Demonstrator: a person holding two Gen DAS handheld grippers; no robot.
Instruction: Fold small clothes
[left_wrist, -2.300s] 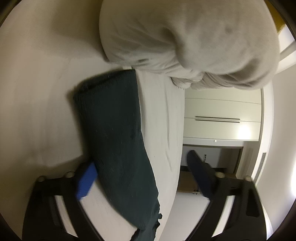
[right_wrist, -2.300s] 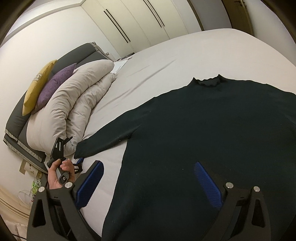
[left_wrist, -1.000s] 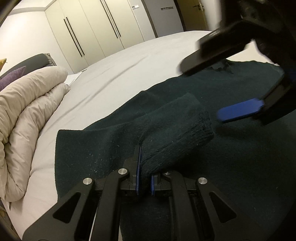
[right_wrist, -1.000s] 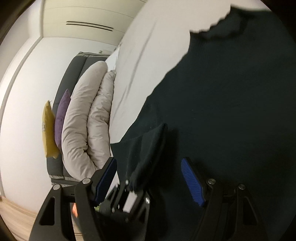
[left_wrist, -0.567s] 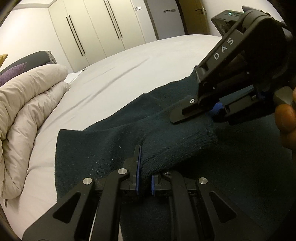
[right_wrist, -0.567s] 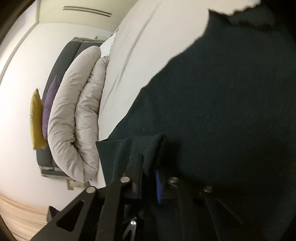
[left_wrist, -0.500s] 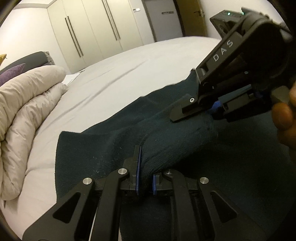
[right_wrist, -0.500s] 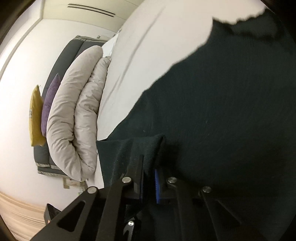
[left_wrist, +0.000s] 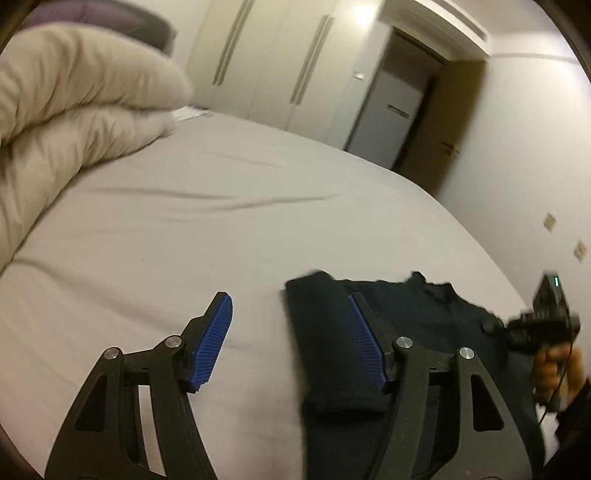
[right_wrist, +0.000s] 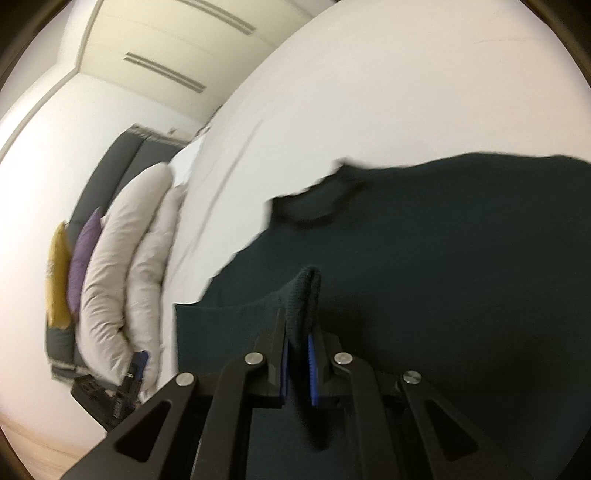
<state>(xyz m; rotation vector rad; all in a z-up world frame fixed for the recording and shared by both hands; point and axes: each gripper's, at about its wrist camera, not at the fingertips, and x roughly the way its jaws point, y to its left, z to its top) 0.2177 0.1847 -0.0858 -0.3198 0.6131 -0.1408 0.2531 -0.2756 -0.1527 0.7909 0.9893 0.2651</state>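
Observation:
A dark green sweater (right_wrist: 443, 251) lies flat on the white bed (right_wrist: 388, 92), its collar (right_wrist: 314, 206) toward the far side. My right gripper (right_wrist: 297, 354) is shut on the sleeve cuff (right_wrist: 304, 295), which is folded over the sweater's body. My left gripper (left_wrist: 288, 339) is open and empty, above the bed at the sweater's left edge (left_wrist: 325, 339). Its right finger (left_wrist: 364, 343) is over the folded sleeve and its left finger (left_wrist: 212, 343) is over bare sheet. The right gripper's handle and hand show at the right (left_wrist: 546, 325).
A rolled beige duvet (left_wrist: 74, 110) lies at the head of the bed, also in the right wrist view (right_wrist: 129, 258), with purple (right_wrist: 83, 251) and yellow (right_wrist: 57, 273) cushions behind it. Wardrobe doors (left_wrist: 277, 62) and a doorway (left_wrist: 424, 110) stand beyond the bed.
My left gripper has let go of the sleeve, opened and drawn back to the left. My right gripper keeps its hold on the cuff and has carried it further over the body.

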